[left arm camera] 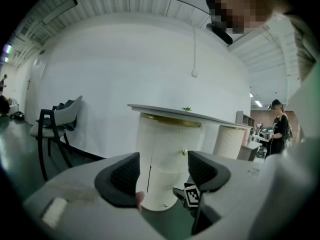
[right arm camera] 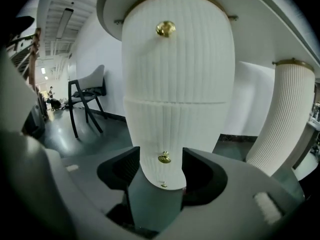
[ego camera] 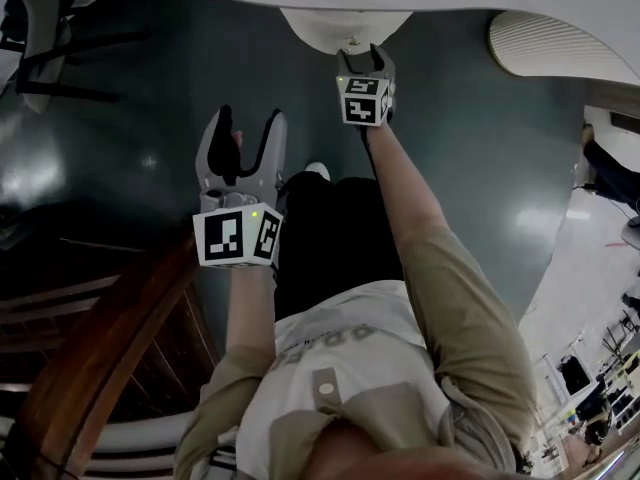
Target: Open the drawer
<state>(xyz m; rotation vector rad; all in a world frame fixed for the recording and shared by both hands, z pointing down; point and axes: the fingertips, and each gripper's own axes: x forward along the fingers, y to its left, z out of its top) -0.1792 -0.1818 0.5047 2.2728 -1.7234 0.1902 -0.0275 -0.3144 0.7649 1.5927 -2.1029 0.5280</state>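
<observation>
Left gripper [ego camera: 248,118]: jaws spread, empty, held back from the fluted white pedestal [right arm camera: 177,74]. Right gripper [right arm camera: 159,171]: jaws spread, lined up on the lower brass knob [right arm camera: 164,158], apparently short of contact. The lower drawer front [right arm camera: 170,129] sits flush, closed; gripping and pulling remain.

White ribbed pedestal [right arm camera: 177,74], gold drawer knob [right arm camera: 164,158]; dark grey floor [ego camera: 480,138].
</observation>
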